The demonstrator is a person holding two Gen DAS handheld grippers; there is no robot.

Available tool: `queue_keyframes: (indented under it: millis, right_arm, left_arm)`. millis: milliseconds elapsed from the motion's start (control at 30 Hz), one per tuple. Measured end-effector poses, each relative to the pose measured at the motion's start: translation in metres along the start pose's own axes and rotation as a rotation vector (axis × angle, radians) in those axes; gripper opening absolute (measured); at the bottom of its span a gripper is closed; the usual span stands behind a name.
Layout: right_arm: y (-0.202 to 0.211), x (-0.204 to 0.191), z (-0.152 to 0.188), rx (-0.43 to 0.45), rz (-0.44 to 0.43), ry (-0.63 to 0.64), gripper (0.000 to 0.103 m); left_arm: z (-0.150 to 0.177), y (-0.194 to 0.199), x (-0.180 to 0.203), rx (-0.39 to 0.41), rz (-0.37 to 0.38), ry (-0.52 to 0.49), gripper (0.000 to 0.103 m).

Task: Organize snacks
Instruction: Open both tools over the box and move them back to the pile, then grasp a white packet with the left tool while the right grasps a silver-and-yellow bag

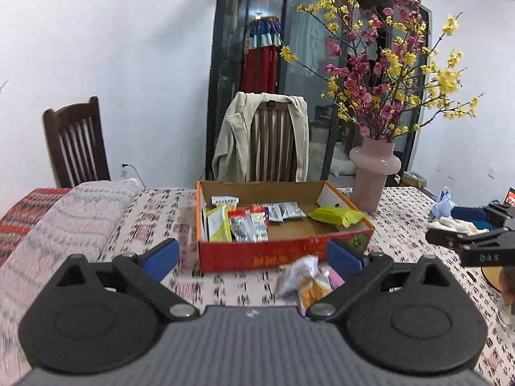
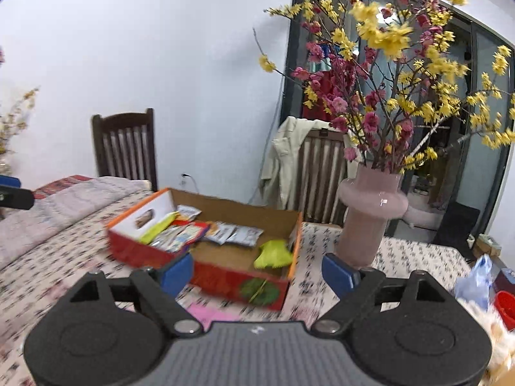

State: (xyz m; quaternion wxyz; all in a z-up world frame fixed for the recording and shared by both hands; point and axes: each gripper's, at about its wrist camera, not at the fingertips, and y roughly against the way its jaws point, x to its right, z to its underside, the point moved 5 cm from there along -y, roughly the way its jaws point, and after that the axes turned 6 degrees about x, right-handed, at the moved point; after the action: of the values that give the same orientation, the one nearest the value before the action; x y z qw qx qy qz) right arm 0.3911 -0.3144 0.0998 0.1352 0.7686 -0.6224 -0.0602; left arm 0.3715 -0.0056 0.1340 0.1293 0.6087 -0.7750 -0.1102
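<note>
- Two grippers, left and right: jaws apart, empty.
- Loose snacks lie on bench before box.
- Risk: vase beside box; wide swing could topple it.

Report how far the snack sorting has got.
Done: the red cardboard box already holds the lime-green packet and a row of silver and red sachets. In hand: nothing; the left gripper and right gripper are both open and empty. Left: loose snack packets on the patterned tablecloth before the box.
</note>
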Motion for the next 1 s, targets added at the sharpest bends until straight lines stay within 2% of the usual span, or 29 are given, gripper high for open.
queue_keyframes:
  millis: [100, 167, 300, 433, 567, 733, 1000]
  right_arm:
    - [0.031, -0.009, 0.02, 0.009, -0.026, -0.011, 0.088]
    - [0.046, -0.013, 0.035, 0.018, -0.045, -0.03, 0.09]
    - [0.072, -0.027, 0.074, -0.005, -0.061, -0.025, 0.09]
    - [0.092, -0.037, 0.111, -0.037, -0.074, -0.069, 0.09]
    - [0.112, -0.041, 0.142, -0.045, -0.078, -0.117, 0.09]
    - [0.135, -0.05, 0.169, -0.072, -0.087, -0.13, 0.09]
    - [0.14, -0.051, 0.192, -0.116, -0.085, -0.116, 0.09]
  left_arm:
    - [0.024, 0.022, 0.006, 0.005, -0.03, 0.003, 0.102]
    - [0.048, 0.034, 0.008, 0.003, -0.079, 0.007, 0.102]
    - [0.093, 0.052, 0.016, -0.022, -0.093, 0.025, 0.103]
    - [0.131, 0.071, 0.024, -0.019, -0.13, -0.031, 0.103]
    - [0.16, 0.088, 0.027, -0.064, -0.094, -0.033, 0.103]
    - [0.181, 0.1, 0.033, -0.099, -0.056, -0.032, 0.103]
    - [0.192, 0.093, 0.035, -0.136, -0.058, -0.03, 0.103]
